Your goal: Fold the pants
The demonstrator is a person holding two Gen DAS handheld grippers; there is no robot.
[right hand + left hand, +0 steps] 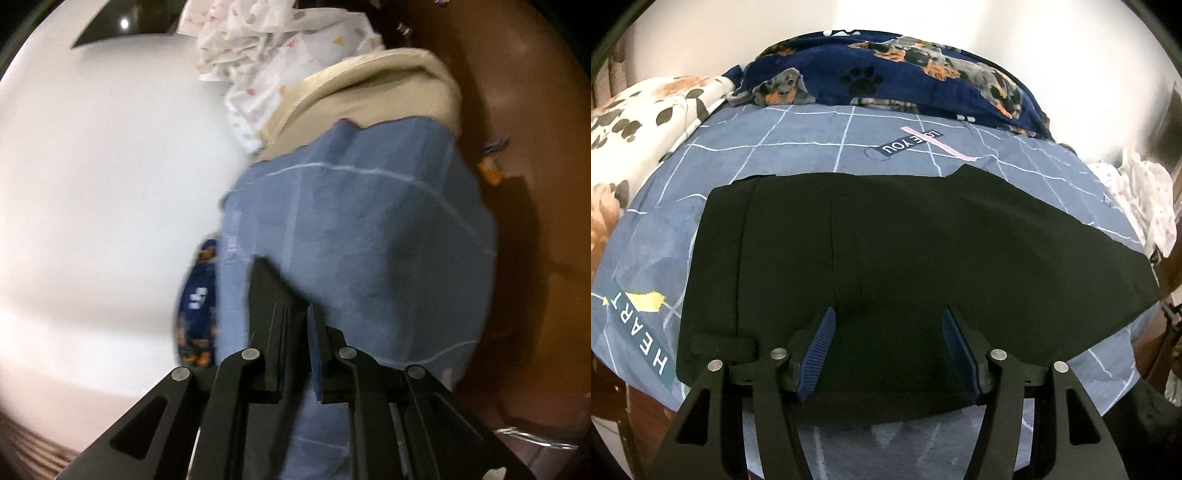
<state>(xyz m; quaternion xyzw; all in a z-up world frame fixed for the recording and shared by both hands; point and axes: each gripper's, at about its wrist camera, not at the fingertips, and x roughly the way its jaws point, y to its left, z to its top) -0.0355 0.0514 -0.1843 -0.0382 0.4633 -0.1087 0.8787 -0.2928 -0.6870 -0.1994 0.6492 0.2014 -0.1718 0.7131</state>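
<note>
While black fabric pants point(886, 251) lie on the blue grid-patterned bedsheet point(798, 147), left gripper point(888, 325) jaws gape wide; right gripper point(295, 314) jaws pinch the black pants' edge.

A bed point(798, 147) under a blue grid-lined sheet carries black pants point(886, 251) lying flat at its middle. Behind the pants lies a navy dog-print blanket point(908, 74); to their left, a floral pillow point(639, 114).
</note>
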